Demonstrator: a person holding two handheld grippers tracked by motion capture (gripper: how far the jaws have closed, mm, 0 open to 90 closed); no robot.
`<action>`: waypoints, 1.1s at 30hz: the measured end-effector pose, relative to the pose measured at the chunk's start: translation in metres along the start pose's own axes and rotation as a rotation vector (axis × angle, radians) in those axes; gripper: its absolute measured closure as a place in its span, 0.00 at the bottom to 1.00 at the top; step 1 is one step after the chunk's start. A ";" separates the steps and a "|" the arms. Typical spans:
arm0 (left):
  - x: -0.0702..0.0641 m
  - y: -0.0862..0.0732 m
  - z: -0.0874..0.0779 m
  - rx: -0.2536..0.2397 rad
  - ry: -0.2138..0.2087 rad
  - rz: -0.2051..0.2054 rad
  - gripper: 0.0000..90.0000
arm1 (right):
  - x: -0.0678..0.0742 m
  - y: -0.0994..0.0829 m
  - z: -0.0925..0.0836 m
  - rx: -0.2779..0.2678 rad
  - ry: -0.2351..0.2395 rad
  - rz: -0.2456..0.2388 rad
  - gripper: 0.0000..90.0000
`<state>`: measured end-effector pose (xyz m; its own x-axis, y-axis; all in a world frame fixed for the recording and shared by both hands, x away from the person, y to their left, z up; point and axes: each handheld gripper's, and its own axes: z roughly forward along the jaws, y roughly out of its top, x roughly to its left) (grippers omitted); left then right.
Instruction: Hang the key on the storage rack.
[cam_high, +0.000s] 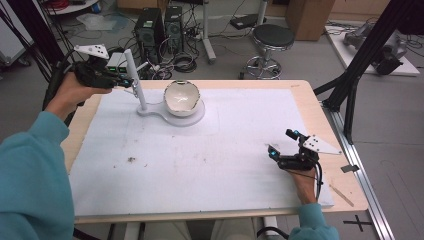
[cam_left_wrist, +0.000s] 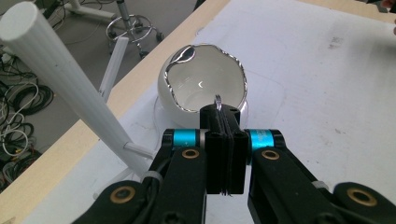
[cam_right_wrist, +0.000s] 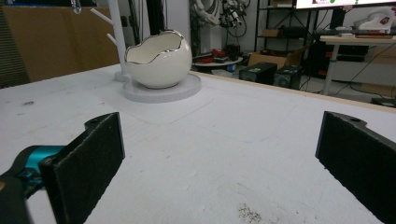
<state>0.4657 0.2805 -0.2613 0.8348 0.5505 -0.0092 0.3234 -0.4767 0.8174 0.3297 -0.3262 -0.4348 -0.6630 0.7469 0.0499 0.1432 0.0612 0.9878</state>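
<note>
Ring (cam_left_wrist: 217, 100) (thin, silvery) clamped in left claw (cam_left_wrist: 219, 108) just above eggshell bowl (cam_left_wrist: 205, 84) beside white stand (cam_high: 135, 82); not yet dropped or hung. Right claw (cam_high: 282, 142) apart, idle over worktop (cam_high: 200, 160).

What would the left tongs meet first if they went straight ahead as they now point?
Probably the egg-shaped bowl, its jagged silver rim straight ahead of the shut left tongs, which pinch a small thin metal piece; depth is unclear.
</note>
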 end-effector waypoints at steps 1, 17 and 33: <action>0.001 -0.001 0.001 0.003 0.000 0.001 0.99 | 0.000 0.000 0.001 -0.004 0.001 -0.001 0.01; 0.013 -0.009 0.014 0.070 0.016 -0.035 0.99 | -0.002 -0.014 -0.008 -0.040 -0.029 0.012 0.01; 0.028 -0.020 0.018 0.096 -0.001 -0.064 0.99 | -0.002 -0.014 -0.007 -0.033 -0.024 -0.006 0.01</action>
<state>0.4908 0.2928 -0.2884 0.8115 0.5813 -0.0604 0.4172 -0.5037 0.7565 0.3240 -0.3329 -0.4479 -0.6456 0.7625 0.0410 0.1149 0.0440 0.9924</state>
